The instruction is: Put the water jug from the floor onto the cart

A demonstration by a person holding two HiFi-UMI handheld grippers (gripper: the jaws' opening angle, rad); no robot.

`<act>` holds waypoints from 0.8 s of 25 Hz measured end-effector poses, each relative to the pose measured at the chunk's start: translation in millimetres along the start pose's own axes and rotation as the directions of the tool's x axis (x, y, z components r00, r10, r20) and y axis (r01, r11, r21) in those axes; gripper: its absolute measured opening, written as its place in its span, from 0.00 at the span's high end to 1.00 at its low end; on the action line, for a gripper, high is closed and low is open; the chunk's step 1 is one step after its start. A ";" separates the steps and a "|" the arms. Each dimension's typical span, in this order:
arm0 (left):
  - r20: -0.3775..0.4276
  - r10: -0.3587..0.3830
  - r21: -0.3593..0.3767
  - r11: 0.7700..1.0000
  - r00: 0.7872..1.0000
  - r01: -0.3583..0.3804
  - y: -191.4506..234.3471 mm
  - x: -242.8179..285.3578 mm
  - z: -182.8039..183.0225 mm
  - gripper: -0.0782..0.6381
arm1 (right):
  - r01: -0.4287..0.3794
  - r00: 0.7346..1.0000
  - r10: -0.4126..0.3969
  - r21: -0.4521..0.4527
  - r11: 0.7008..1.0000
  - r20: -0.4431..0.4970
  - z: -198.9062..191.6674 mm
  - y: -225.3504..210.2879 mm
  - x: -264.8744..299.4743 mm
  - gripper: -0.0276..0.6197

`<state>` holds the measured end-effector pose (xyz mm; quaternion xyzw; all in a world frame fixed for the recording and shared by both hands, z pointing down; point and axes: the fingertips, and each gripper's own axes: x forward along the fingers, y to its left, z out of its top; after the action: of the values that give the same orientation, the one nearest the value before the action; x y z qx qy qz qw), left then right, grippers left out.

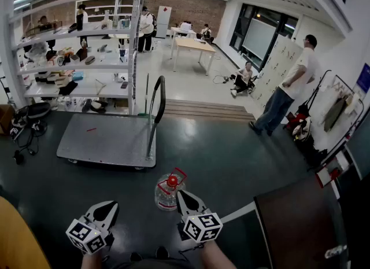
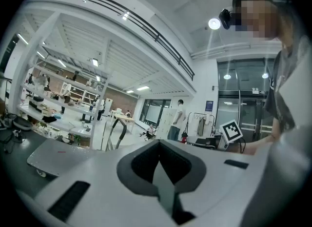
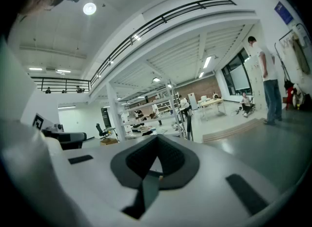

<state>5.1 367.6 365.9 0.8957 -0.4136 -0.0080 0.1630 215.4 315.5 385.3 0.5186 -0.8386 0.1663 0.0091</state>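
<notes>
- Plastic jug (image 1: pixel 166 192), clear with a red cap: upright on the dark floor (image 1: pixel 231 158), not on the cart.
- At its 4 o'clock, just beside: right gripper (image 1: pixel 180 195), jaws together, empty.
- At 8 o'clock: left gripper (image 1: pixel 108 207), jaws together, empty.
- At 11 o'clock, near: cart (image 1: pixel 104 139).

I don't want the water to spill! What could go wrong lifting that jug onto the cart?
1. The water jug stands on the floor close beside the right gripper, whose jaws are shut; a nudge might tip it.
2. Its red handle looks thin, so a grip there could slip.
3. The cart has a flat deck with no rim, so the jug could slide off.
</notes>
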 end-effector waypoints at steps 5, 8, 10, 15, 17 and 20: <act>0.034 -0.034 0.004 0.999 0.999 0.033 6.3 12.5 2.6 0.88 | 0.011 1.000 -0.011 -0.006 1.000 -0.007 -3.4 -6.3 8.4 0.98; 0.017 -0.031 0.001 1.000 0.999 0.031 6.6 13.0 0.9 0.88 | 0.010 1.000 -0.010 -0.017 1.000 -0.024 -8.3 -4.2 8.8 0.98; 0.010 -0.022 -0.002 1.000 1.000 0.022 7.9 10.1 -2.7 0.88 | 0.009 0.999 -0.009 -0.024 1.000 -0.034 -13.1 -4.2 8.8 0.98; -0.006 0.012 0.001 1.000 1.000 -0.012 12.7 6.0 -8.5 0.88 | -0.002 0.998 0.000 -0.025 1.000 -0.061 -23.6 -6.2 8.1 0.98; -0.018 0.027 0.007 1.000 0.999 -0.027 11.2 5.5 -10.6 0.88 | -0.005 0.997 0.004 -0.018 1.000 -0.072 -29.3 -9.0 7.5 0.98; -0.035 0.039 0.022 0.999 0.999 -0.039 6.2 3.9 -15.5 0.88 | -0.009 0.998 0.008 -0.010 1.000 -0.064 -33.3 -17.0 5.1 0.98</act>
<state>5.4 365.4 382.8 0.8891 -0.4281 0.0153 0.1609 222.7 313.8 422.2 0.5093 -0.8410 0.1784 0.0378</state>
